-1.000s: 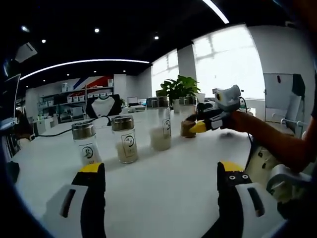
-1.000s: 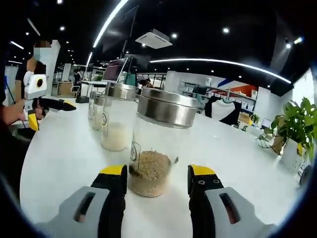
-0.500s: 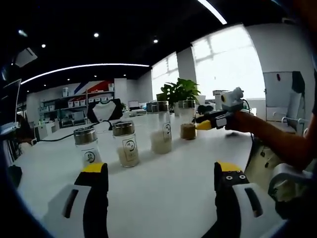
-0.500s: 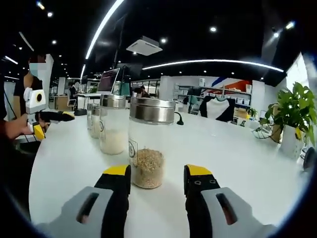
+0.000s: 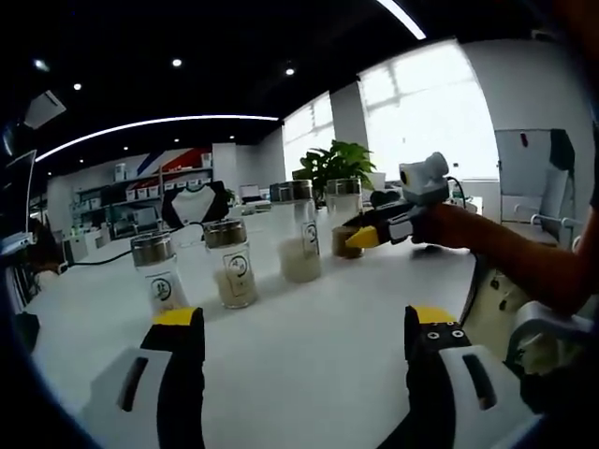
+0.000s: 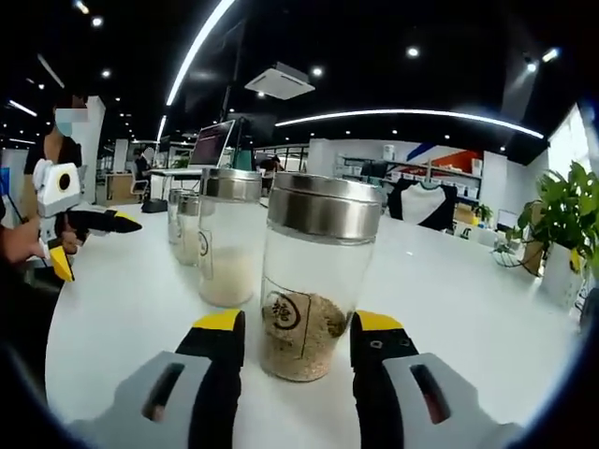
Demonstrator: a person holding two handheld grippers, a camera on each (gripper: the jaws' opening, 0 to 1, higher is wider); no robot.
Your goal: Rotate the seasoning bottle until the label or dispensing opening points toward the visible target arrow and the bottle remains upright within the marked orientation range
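Your right gripper [image 6: 296, 329] is spread open with the seasoning bottle [image 6: 316, 271] sitting between the yellow tips at the near end of the jar row on the white desk [image 6: 449, 299], so close evenly low on the glass and twist slowly around its vertical axis, don't tip it. The bottle stands upright, steel lid on top, its round label facing you and a bit left in the right gripper view; I can't spot any target arrow. Your left gripper [image 5: 296, 327] is open too, holding nothing, well back from the row.
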